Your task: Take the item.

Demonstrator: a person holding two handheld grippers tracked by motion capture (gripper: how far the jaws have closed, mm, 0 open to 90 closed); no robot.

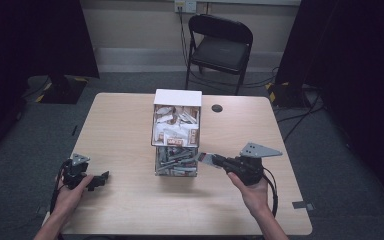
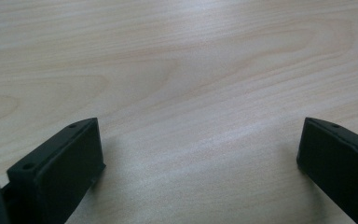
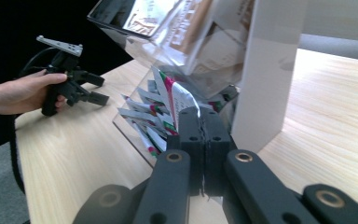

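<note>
Sachet (image 3: 179, 100) upright, pinched by right gripper (image 3: 200, 116)

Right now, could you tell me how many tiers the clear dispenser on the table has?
2: the upper tier holds brown-and-white sachets, and the lower tier holds grey-and-green sachets. The right gripper pinches one sachet beside the lower tier.

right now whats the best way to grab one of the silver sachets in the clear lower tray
Take a silver sachet by its upper edge, coming from the open front of the clear lower tray. They stand on edge, packed together, so only the tops are free. The right gripper is shut on one that way.
</note>
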